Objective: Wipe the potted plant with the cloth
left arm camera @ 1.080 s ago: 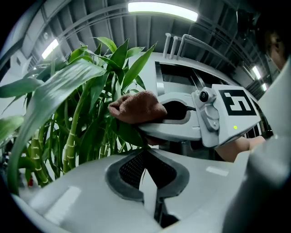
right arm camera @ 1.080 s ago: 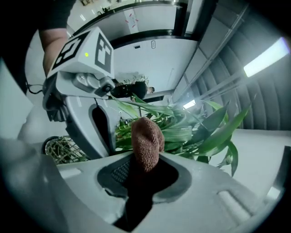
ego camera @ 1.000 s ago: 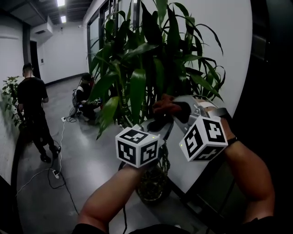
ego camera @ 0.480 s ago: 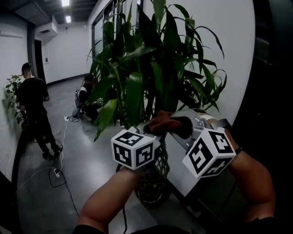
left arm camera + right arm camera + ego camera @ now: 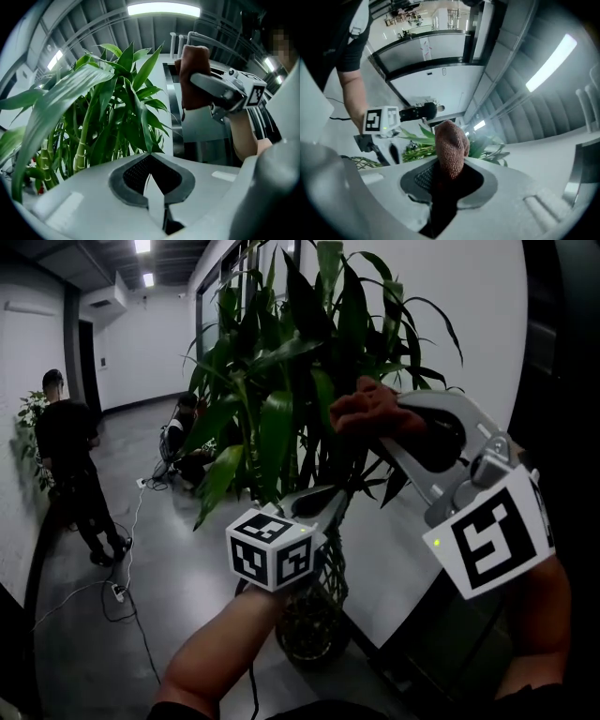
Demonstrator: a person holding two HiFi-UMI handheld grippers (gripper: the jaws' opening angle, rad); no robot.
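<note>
The potted plant has long green leaves and stands in a round pot on the floor by the white wall. My left gripper points into the foliage at mid height. Its jaws are shut on a narrow pale leaf tip, which shows in the left gripper view. My right gripper is raised at the plant's right side, among the upper leaves, shut on a bunched brown cloth. In the right gripper view the cloth sticks out past the jaws, with leaves behind it.
A person in black stands on the grey floor at the left. Another person crouches behind the plant. Cables and a power strip lie on the floor. A smaller plant stands at the far left wall.
My right gripper has risen with the cloth from beside the left gripper to the upper leaves. The left gripper has stayed in place.
</note>
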